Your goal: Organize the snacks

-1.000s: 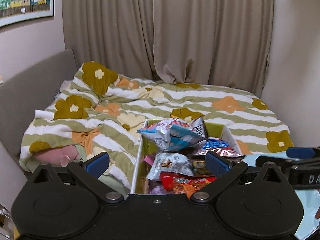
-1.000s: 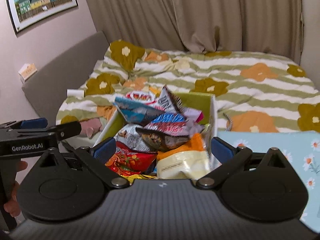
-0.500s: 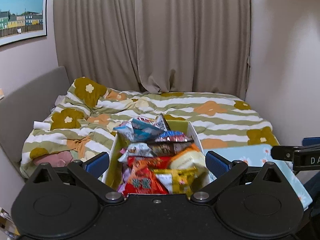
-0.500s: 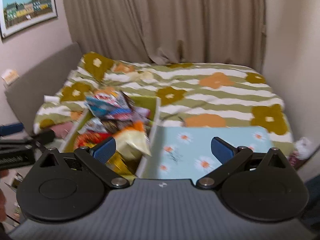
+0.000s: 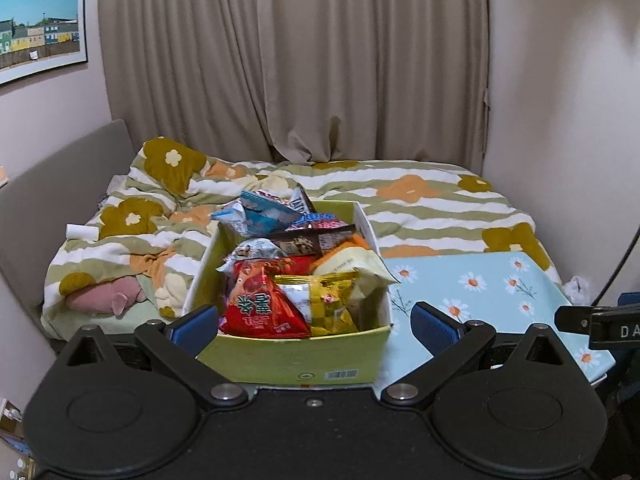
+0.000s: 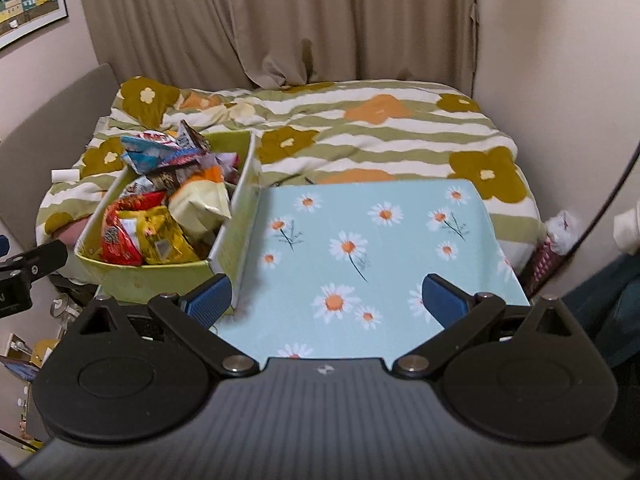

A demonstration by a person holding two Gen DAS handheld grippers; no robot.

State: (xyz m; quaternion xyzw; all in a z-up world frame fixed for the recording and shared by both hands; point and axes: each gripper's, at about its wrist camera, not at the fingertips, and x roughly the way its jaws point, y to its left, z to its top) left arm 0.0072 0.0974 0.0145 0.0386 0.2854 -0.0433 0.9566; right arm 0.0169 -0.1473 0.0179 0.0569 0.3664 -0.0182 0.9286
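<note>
**Mia:** Where are the snacks?

**Ben:** They are piled in a green box (image 5: 288,356). The box sits on the left part of a light blue board with daisies (image 6: 360,240). The board lies at the near end of the bed.

**Mia:** What is in the box?

**Ben:** A red bag (image 5: 262,310) is at the front. A yellow bag (image 5: 320,300) is just beside it. A pale cream bag (image 5: 352,270) leans over the right wall. A blue and white bag (image 5: 260,214) sticks up at the back.

**Mia:** What are the claws doing?

**Ben:** The left claw (image 5: 314,324) is spread wide and holds nothing. The near wall of the box shows between its blue pads. The right claw (image 6: 326,298) is spread wide too, with nothing in it. It hangs over the daisy board, and its left pad (image 6: 210,300) is near the corner of the box.

**Mia:** What else is there?

**Ben:** A striped blanket with big flowers (image 5: 420,200) covers the bed. A pink soft toy (image 5: 104,298) lies at the left edge. Tan curtains (image 5: 296,60) hang behind. A picture of houses (image 5: 38,32) is on the left wall.
</note>
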